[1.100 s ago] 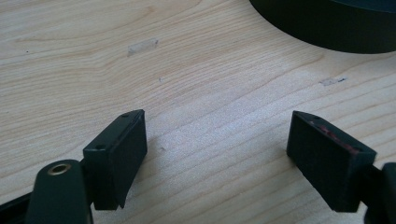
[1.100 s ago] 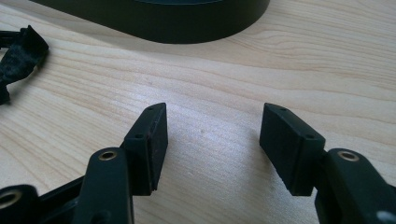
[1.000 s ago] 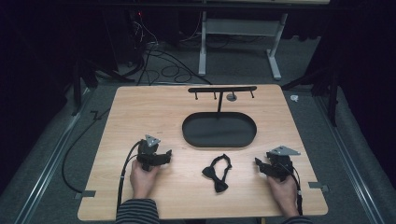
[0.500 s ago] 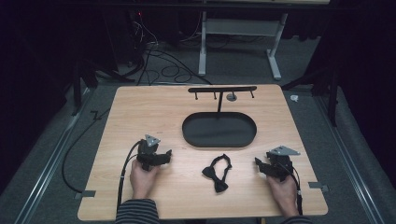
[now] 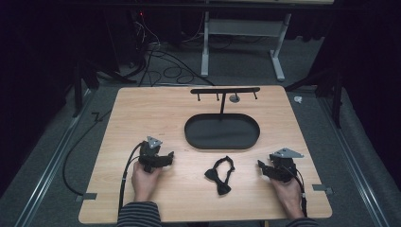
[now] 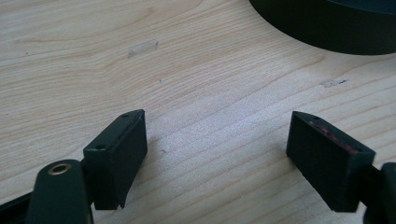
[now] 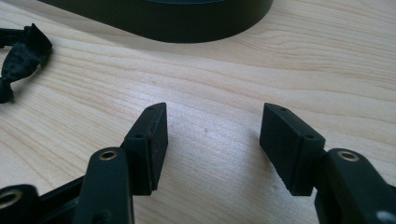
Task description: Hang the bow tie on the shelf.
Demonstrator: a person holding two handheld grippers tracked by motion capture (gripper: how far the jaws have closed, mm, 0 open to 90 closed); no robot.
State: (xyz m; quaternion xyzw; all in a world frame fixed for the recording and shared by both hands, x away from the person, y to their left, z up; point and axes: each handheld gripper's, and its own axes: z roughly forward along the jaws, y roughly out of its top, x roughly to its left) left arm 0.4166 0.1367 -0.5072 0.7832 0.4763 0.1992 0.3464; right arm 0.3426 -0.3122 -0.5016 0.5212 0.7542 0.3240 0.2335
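Observation:
A black bow tie (image 5: 220, 173) lies on the wooden table (image 5: 142, 113) near the front, between my two hands; its end (image 7: 21, 56) lies at the left edge of the right gripper view. Behind it sits a black oval tray (image 5: 222, 132) with a T-shaped rack (image 5: 224, 91) rising from its far side. My left gripper (image 5: 168, 158) rests on the table left of the bow tie, jaws wide apart over bare wood (image 6: 215, 140). At the right, my right gripper (image 5: 261, 169) also stands open with nothing between its fingers (image 7: 212, 135).
The tray's wall (image 6: 327, 28) lies just ahead of the left gripper and its front rim (image 7: 168, 18) ahead of the right one. Cables trail from both grippers off the front edge. Dark floor, cables and a desk frame (image 5: 241, 42) lie beyond the table.

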